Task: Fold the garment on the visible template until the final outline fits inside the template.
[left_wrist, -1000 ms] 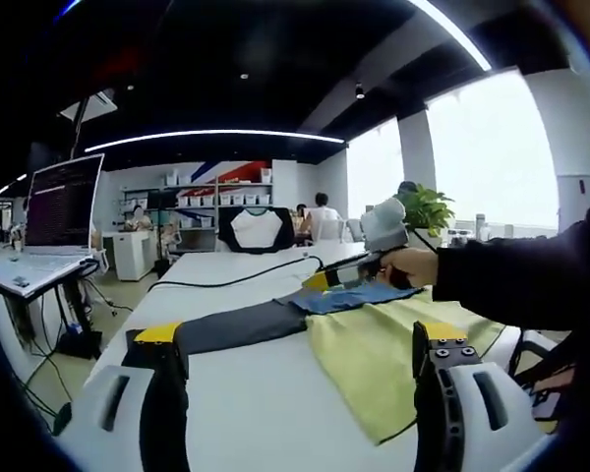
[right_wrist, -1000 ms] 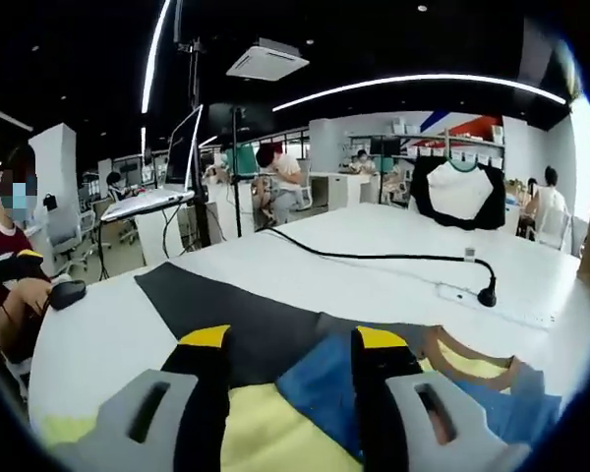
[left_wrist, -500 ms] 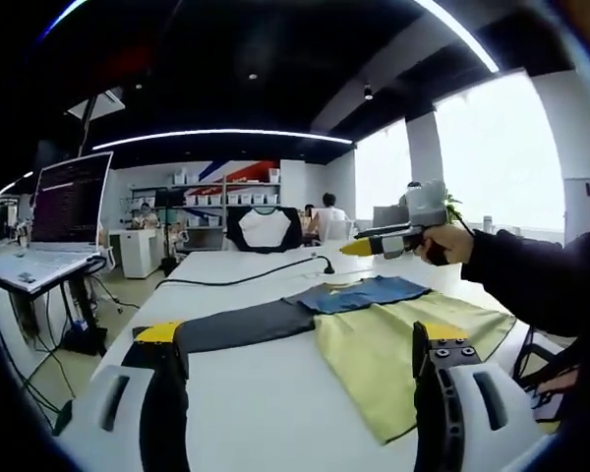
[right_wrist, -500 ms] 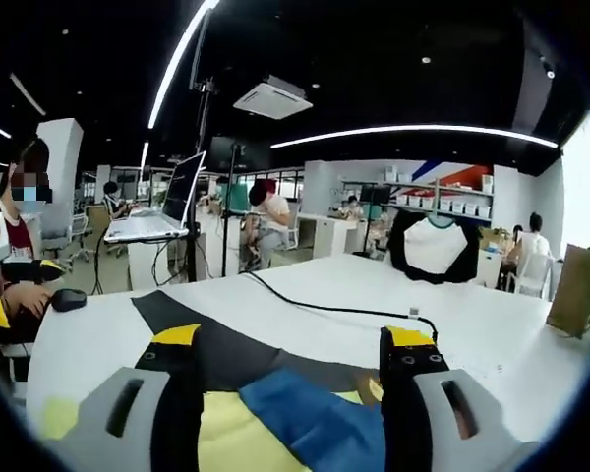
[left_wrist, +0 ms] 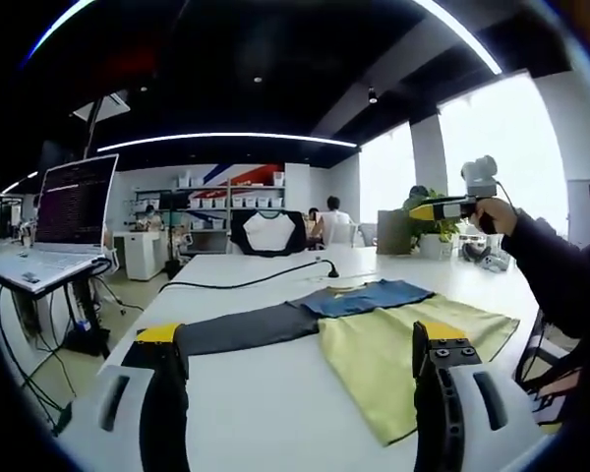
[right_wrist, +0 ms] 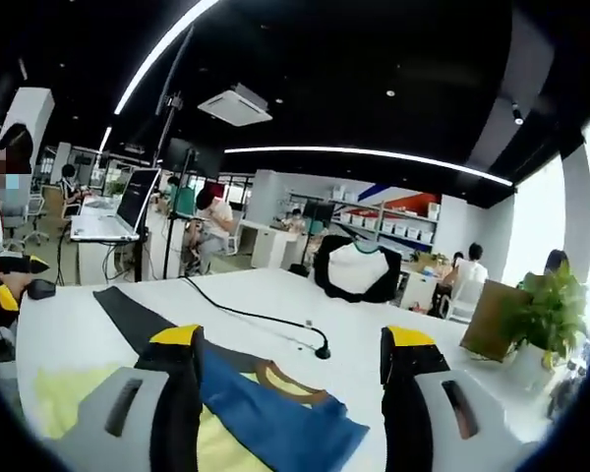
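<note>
The garment lies flat on the white table: a yellow body [left_wrist: 393,344] with a blue upper part [left_wrist: 369,293] and a brown-edged collar [right_wrist: 285,379]. A dark grey strip [left_wrist: 241,327] runs out from under it to the left; I cannot tell whether it is a sleeve or the template. My left gripper [left_wrist: 297,334] hangs low over the near table edge, open, with nothing between its jaws. A hand holds my right gripper [left_wrist: 442,206] high above the garment's far right side. In the right gripper view my right gripper [right_wrist: 293,337] is open and holds nothing.
A black cable [left_wrist: 265,275] with a gooseneck end [right_wrist: 320,351] crosses the table behind the garment. A laptop on a stand [left_wrist: 59,216] is at the left. A black-and-white shirt [right_wrist: 356,270] stands behind the table. A potted plant [right_wrist: 546,315] sits at the right. People sit in the background.
My right gripper has opened wider, let go of the blue fold, and risen up and to the right, away from the garment. The left gripper and the garment have stayed put.
</note>
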`<action>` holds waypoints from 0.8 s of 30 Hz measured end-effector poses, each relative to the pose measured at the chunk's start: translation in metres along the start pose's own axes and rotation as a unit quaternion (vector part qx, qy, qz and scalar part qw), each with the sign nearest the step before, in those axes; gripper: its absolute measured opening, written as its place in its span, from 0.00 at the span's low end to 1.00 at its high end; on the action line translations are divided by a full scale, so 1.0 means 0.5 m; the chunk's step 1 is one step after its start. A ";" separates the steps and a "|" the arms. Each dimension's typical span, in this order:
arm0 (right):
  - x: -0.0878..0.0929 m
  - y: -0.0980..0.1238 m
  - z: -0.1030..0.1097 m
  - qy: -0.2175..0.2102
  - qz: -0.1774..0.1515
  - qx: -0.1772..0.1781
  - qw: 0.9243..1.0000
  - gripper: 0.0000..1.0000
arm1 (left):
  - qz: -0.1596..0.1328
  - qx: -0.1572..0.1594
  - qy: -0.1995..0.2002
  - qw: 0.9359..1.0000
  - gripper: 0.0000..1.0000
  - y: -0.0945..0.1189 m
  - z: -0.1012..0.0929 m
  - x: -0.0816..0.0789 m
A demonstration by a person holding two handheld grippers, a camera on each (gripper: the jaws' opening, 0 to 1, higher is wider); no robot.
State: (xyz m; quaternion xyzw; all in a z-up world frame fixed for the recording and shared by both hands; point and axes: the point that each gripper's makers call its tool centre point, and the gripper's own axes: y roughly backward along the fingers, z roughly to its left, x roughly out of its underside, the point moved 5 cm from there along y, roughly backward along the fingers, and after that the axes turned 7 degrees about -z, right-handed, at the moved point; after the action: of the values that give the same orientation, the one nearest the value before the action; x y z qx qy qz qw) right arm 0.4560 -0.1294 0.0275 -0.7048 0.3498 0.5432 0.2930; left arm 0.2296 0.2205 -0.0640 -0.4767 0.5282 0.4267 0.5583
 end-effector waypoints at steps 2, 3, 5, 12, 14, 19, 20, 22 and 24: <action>0.007 0.039 -0.024 -0.013 -0.006 0.014 1.000 0.75 | 0.002 0.001 0.001 1.000 1.00 -0.001 -0.002 0.003; 0.009 0.052 -0.031 -0.019 -0.008 0.018 1.000 0.75 | 0.002 0.001 0.001 1.000 1.00 -0.001 -0.002 0.003; 0.017 0.085 -0.045 -0.017 -0.013 0.024 0.999 0.75 | -0.002 0.000 0.002 1.000 1.00 0.000 -0.002 0.001; 0.048 0.199 -0.089 -0.016 -0.025 0.071 0.997 0.79 | -0.009 -0.002 -0.003 1.000 1.00 -0.003 -0.002 -0.001; 0.058 0.227 -0.098 -0.015 -0.028 0.087 0.996 0.81 | -0.009 -0.005 0.001 1.000 1.00 -0.002 -0.001 0.001; 0.088 0.300 -0.124 -0.027 -0.030 0.114 0.993 0.82 | -0.014 -0.015 -0.003 1.000 1.00 0.000 0.004 -0.001; 0.093 0.311 -0.128 -0.027 -0.029 0.121 0.992 0.82 | -0.015 -0.018 -0.002 1.000 1.00 -0.001 0.005 -0.001; 0.105 0.335 -0.134 -0.017 -0.026 0.140 0.990 0.82 | -0.017 -0.023 -0.004 1.000 1.00 -0.002 0.008 0.000; 0.116 0.355 -0.131 -0.010 -0.023 0.149 0.988 0.82 | -0.014 -0.029 -0.007 0.999 1.00 -0.004 0.010 0.003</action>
State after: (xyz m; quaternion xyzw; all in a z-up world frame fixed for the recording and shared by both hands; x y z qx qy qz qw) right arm 0.3585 -0.2951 -0.0190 -0.6557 0.4077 0.4849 0.4108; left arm 0.2324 0.2248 -0.0655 -0.4971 0.5052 0.4369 0.5539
